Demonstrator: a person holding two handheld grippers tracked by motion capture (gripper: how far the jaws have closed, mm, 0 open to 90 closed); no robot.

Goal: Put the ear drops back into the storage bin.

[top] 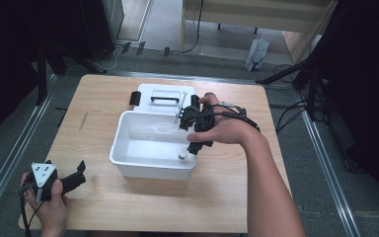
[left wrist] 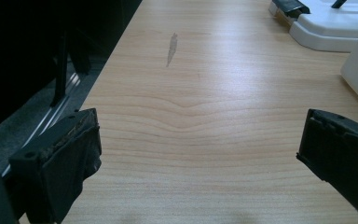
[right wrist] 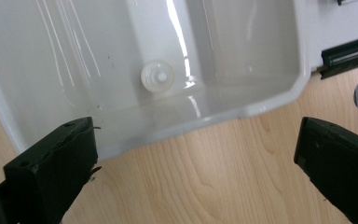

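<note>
A white plastic bin (top: 128,148) sits mid-table, and a small clear bottle (top: 182,154) stands upright inside its near right corner. My right gripper (top: 190,136) hovers over that corner, jaws wide open with nothing between them. In the right gripper view, the bottle (right wrist: 157,75) is seen from above on the bin floor, beyond the open right gripper (right wrist: 196,154), which is over the bin rim (right wrist: 261,107) and bare wood. My left gripper (top: 81,174) rests at the table's near left corner, open and empty. In the left gripper view, the left gripper (left wrist: 198,158) spans bare tabletop.
The bin's white lid (top: 163,98), with a black handle and latches, lies flat behind the bin; the lid (left wrist: 335,28) is at the far right in the left gripper view. The wooden table (top: 227,197) has dark floor and rails on both sides.
</note>
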